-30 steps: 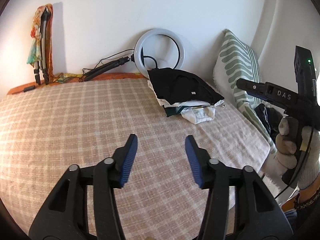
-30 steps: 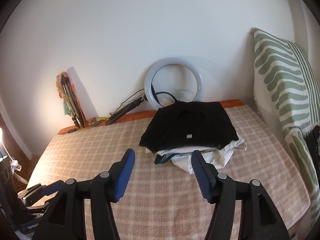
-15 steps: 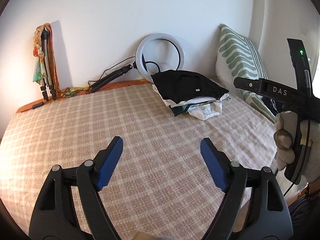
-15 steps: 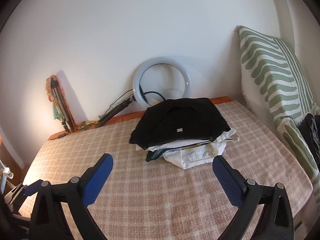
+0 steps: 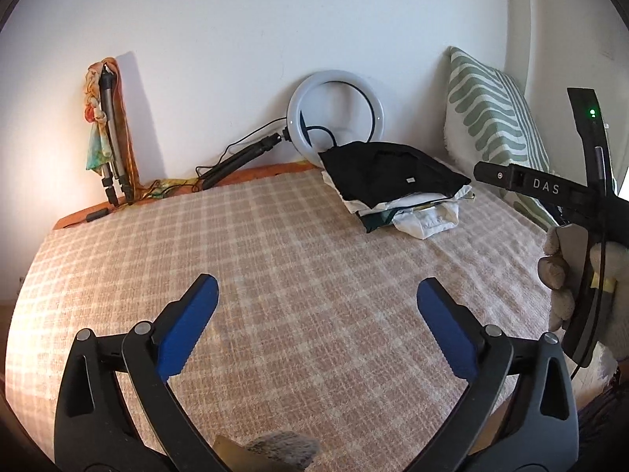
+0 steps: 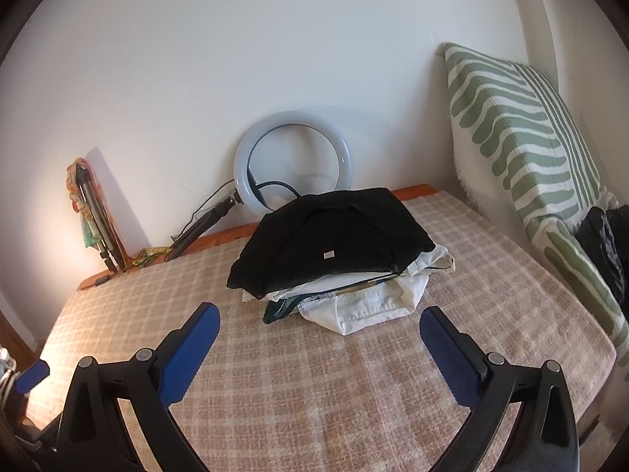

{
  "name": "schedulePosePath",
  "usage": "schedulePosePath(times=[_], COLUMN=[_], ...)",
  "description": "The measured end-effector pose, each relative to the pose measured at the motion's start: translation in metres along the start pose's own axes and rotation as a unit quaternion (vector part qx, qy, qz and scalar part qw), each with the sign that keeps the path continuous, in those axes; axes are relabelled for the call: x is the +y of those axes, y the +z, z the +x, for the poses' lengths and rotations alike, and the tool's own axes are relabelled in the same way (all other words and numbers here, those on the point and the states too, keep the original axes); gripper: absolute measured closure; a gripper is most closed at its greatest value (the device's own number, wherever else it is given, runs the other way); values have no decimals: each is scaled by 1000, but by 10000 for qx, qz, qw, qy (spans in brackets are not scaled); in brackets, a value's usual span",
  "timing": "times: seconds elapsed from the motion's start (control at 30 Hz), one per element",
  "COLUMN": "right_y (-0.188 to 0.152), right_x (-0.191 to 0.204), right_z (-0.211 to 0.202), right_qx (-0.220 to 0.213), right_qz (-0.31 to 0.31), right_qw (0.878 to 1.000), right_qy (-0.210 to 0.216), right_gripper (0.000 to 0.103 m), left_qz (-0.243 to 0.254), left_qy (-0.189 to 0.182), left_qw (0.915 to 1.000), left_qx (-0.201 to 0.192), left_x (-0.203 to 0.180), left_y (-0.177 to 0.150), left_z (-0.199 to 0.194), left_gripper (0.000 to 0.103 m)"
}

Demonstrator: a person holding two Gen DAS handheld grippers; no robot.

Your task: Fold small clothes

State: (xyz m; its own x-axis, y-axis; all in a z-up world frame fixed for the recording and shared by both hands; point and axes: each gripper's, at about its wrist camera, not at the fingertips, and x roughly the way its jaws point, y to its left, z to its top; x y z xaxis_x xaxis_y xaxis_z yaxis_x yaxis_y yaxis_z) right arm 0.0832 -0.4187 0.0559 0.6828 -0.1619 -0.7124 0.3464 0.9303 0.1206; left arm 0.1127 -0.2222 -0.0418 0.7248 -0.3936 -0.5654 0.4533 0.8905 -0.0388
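Clothes (image 6: 338,259) are lying in one stack on the bed (image 6: 354,393), just in front of the ring light (image 6: 293,157), which is leaning on the wall behind them. A black garment (image 6: 326,244) is topping the stack; pale pieces and a dark green edge are showing under it, with a white piece (image 6: 365,306) bulging out at the near side. The pillow (image 6: 523,145) is standing to the right of the ring light, near the stack but apart from it.

Both tools are hovering over bare blanket, short of the stack. The right gripper (image 6: 318,358) is pointing at the stack with its jaws spread wide and nothing between them. The left gripper (image 5: 314,330) is sitting farther to the left of the ring light's line, also spread wide and empty.

Several things could be going wrong from here, as I judge it. The layers are lying unevenly, so a pinch on the black garment may be catching the pale piece beneath and dragging the stack apart. A pull toward the near side may be tipping the overhanging white piece off. The ring light's cable (image 5: 243,145) is trailing left of it; a sweep too far back could be snagging it or knocking the ring over. The blanket is soft, so a low pinch may be gathering blanket with the cloth.

No box, basket or other container is showing in either view.
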Motion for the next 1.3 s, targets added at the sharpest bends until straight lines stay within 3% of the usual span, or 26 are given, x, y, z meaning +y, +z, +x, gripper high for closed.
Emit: schedulePosePath(times=[0.37,1.3], right_y=[-8,-12], right_x=[14,7], right_z=[6,13], right_qx=[75,256], right_qz=[-338,-24], right_qw=[9994,9996], right_qy=[26,135], right_gripper=[0,0], left_qz=[157,130], left_qy=[243,255], left_qw=[9995,9995], left_qx=[110,112], left_x=[-1,0], left_y=[-2,-1], left_z=[5,6], left_gripper=[0,0])
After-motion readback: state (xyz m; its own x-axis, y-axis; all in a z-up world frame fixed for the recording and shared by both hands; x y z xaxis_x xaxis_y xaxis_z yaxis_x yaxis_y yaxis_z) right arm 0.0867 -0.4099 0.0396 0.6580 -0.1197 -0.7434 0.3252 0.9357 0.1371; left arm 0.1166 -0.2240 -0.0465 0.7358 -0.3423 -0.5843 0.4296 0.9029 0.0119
